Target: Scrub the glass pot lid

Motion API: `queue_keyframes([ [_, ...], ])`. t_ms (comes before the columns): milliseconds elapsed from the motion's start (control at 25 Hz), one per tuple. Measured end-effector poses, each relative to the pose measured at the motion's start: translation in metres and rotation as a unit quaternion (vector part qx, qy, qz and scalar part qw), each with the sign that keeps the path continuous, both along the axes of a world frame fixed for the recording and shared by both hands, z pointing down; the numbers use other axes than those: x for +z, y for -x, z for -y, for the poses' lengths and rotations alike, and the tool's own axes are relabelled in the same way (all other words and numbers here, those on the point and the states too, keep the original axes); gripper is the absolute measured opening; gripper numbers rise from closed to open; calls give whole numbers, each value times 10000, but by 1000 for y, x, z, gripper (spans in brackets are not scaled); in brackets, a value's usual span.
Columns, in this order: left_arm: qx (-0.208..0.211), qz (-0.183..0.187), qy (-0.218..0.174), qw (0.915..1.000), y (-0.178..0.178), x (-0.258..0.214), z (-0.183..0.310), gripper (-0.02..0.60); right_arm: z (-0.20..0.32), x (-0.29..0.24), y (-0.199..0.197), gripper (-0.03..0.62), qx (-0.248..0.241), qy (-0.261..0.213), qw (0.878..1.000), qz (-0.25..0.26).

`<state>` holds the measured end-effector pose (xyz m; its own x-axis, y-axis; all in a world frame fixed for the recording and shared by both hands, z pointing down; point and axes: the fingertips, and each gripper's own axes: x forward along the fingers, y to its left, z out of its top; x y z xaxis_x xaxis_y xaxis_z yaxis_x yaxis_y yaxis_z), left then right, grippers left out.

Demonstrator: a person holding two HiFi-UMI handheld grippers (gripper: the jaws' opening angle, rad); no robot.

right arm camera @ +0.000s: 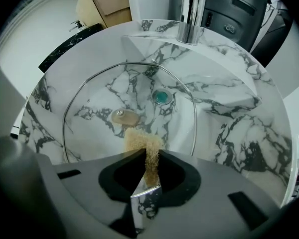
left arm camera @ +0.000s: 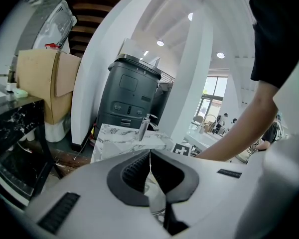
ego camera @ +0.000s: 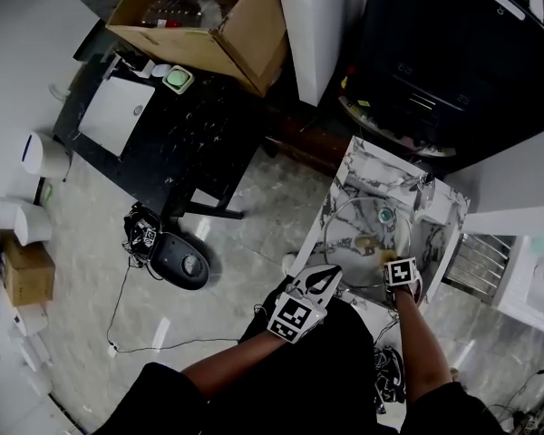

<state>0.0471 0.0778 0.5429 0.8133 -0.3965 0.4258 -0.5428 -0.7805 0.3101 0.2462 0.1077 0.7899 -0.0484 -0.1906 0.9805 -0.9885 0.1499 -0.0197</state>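
Observation:
The glass pot lid [ego camera: 361, 217] stands tilted in the marble sink [ego camera: 354, 166]. Its metal rim and tan knob [right arm camera: 124, 117] show in the right gripper view. My left gripper [ego camera: 329, 273] is at the lid's left rim, jaws shut on it. The rim shows there as a thin line between the fingers [left arm camera: 150, 161]. My right gripper [ego camera: 392, 261] is shut on a tan scrub sponge [right arm camera: 145, 146]. The sponge presses against the lid [right arm camera: 89, 123] just below the knob. The green drain [right arm camera: 162, 96] shows through the glass.
A chrome faucet [right arm camera: 192, 14] rises at the sink's back edge. A black appliance [ego camera: 453, 53] stands behind the sink. A metal rack [ego camera: 479, 263] is to its right. A black table with a cardboard box [ego camera: 208, 21] and a black floor device [ego camera: 183, 261] lie to the left.

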Motion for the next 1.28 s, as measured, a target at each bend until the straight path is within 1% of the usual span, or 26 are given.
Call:
queue_keyframes([
  [240, 26, -43, -37, 10000, 6, -1, 2, 17, -11, -1, 11, 63, -36, 191, 9998, 44],
  [360, 46, -62, -40, 10000, 9, -2, 3, 17, -15, 3, 21, 63, -185, 242, 9995, 55],
  [480, 37, -98, -55, 9999, 11, -4, 7, 17, -12, 6, 28, 63, -339, 182, 9993, 33],
  [520, 36, -109, -61, 9999, 12, -4, 9, 17, -14, 7, 32, 63, -351, 233, 9991, 88],
  [600, 40, -133, -65, 9999, 13, -5, 12, 17, -23, 5, 45, 63, -298, 481, 9980, 298],
  [720, 74, -157, -66, 9998, 15, -7, 14, 17, -20, 2, 45, 63, -396, 486, 9979, 169],
  [800, 102, -160, -63, 9998, 16, -7, 16, 17, -23, 1, 52, 63, -406, 602, 9970, 254],
  [960, 129, -179, -34, 9998, 22, -4, 18, 17, -15, 0, 57, 63, -537, 473, 9972, 208],
  [1040, 134, -192, -28, 9997, 25, -3, 21, 17, -17, -2, 63, 62, -558, 588, 9965, 210],
  [1120, 128, -215, -22, 9997, 28, -2, 24, 17, -20, -1, 75, 63, -581, 696, 9952, 376],
  [1160, 124, -225, -21, 9997, 30, -2, 26, 17, -18, 0, 84, 63, -639, 664, 9945, 504],
  [1200, 123, -233, -20, 9997, 32, -2, 28, 17, -15, 0, 89, 61, -755, 620, 9939, 512],
  [1280, 135, -252, -19, 9996, 35, -2, 30, 17, -11, -2, 85, 62, -1034, 612, 9926, 176],
])
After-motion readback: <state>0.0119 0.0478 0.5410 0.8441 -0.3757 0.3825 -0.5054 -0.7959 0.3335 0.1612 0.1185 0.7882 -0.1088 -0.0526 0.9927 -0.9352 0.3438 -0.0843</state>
